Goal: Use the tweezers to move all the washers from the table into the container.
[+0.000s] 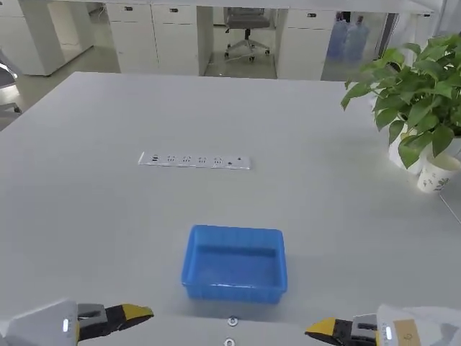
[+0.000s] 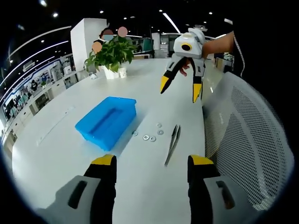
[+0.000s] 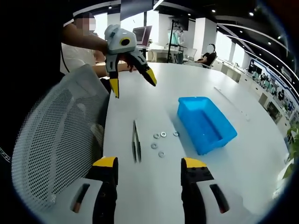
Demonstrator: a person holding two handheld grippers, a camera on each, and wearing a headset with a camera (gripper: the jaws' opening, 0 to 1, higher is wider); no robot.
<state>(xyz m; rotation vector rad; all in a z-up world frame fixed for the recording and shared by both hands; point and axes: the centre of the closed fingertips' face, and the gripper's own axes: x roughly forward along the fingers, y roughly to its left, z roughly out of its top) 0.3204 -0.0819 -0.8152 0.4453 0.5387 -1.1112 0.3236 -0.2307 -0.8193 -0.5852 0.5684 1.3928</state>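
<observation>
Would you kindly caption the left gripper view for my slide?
Open left gripper faces tweezers, five washers, blue container; right gripper hovers open.

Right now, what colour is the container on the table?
The container is solid bright blue, clearest in the head view.

1. Five washers [image 3: 163,134] were on the desk [image 3: 140,191].
2. There was one pair of tweezers [image 3: 136,147].
3. There was one blue plastic container [image 3: 205,123].
4. There was one white power strip [image 1: 194,161].
5. One potted plant [image 1: 414,101] and one white cup [image 1: 436,173] were counted.
6. There were two grippers: the left gripper [image 2: 152,161] and the right gripper [image 3: 149,162].
7. Two blue water bottles [image 1: 338,37] were in the background.
</observation>
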